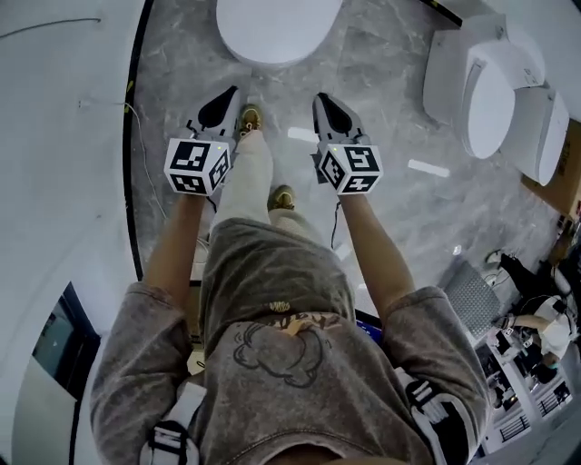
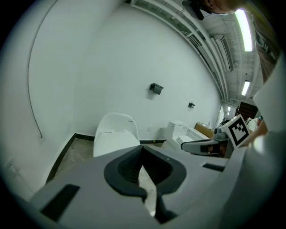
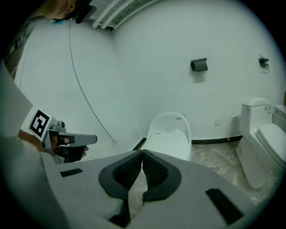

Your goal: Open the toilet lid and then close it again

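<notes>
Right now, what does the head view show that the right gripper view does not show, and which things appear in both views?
Only the head view: the person's shoes, the grey T-shirt, the marker cube on the right gripper, and cluttered equipment at the lower right.
Only the right gripper view: the black holder mounted high on the wall.
Both: the white toilet ahead, the left gripper, and the right gripper's jaws, which are together with nothing between them.
</notes>
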### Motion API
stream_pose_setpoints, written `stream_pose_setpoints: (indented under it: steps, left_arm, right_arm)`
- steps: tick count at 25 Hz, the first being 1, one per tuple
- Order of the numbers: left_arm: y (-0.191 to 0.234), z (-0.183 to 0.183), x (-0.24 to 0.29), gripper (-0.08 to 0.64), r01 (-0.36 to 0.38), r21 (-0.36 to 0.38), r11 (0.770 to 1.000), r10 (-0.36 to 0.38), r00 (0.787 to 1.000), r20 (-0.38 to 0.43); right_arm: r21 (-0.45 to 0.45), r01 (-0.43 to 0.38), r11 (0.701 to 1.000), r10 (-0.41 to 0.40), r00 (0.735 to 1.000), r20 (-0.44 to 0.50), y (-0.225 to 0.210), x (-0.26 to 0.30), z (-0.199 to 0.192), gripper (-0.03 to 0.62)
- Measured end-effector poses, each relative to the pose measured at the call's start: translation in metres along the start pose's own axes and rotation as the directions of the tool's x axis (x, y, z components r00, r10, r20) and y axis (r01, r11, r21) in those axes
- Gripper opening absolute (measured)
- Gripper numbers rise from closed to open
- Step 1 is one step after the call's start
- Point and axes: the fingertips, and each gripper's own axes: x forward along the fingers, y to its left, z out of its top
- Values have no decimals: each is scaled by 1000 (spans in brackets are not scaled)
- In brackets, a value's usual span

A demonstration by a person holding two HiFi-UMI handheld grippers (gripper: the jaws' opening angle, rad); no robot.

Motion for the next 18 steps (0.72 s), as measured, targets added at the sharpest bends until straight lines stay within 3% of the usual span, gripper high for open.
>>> stream_pose_setpoints:
  steps: [9, 18]
  left_arm:
    - [67, -93, 115, 9, 9, -11, 1000, -10, 993, -117]
    - [105, -194, 189, 9, 37, -25, 999, -41, 979, -200]
  right_arm:
    - [39, -16, 999, 21, 991, -131, -44, 134, -100, 28]
    - [77, 32, 996, -17, 981, -194, -74, 207, -186, 28]
